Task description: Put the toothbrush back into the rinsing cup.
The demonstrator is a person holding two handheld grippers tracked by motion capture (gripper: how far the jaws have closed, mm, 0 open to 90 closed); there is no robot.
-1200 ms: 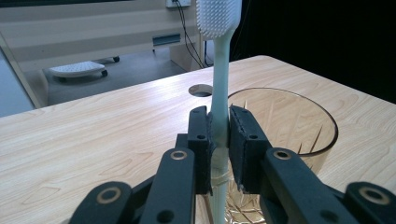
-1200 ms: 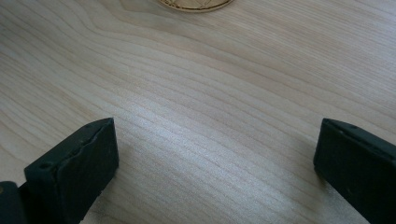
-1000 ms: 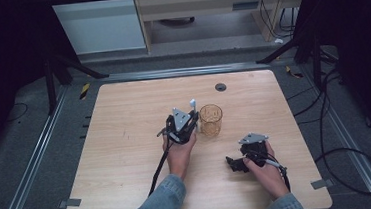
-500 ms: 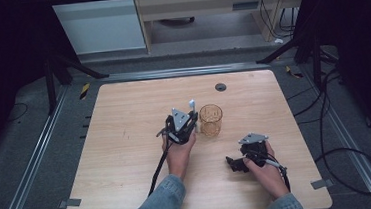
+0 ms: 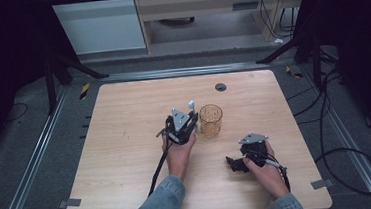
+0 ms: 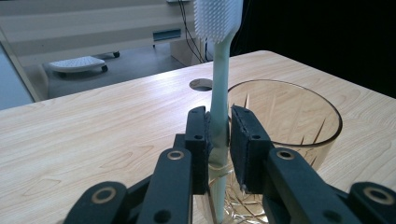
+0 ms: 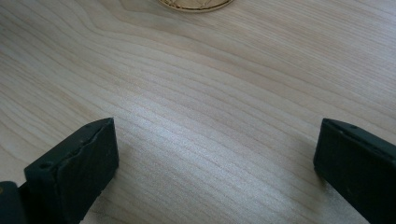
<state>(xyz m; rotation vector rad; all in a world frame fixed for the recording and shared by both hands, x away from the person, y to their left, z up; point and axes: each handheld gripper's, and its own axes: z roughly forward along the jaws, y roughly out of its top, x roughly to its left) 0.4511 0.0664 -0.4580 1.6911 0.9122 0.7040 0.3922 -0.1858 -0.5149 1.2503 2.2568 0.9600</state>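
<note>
I've got the toothbrush clamped upright in my left jaws, bristle head up, handle pinched between both pads right by the rim of the glass; in the left gripper view its lower end seems to sit against or just inside the near wall of the glass, can't tell which. So the step in hand, as I judge it: getting the brush into the glass, w/ the glass standing near bench centre, approx 3 o'clock of my left hand. Next move prob. calls for easing the handle down inside the rim, then opening slowly so it leans on the wall w/o tipping the glass. My right jaws stand wide apart, nothing between them, resting low over bare wood at 5 o'clock of the glass, well apart from it. Vs. the earlier frames: no visible change, both hands, brush and glass sit in the same spots.
</note>
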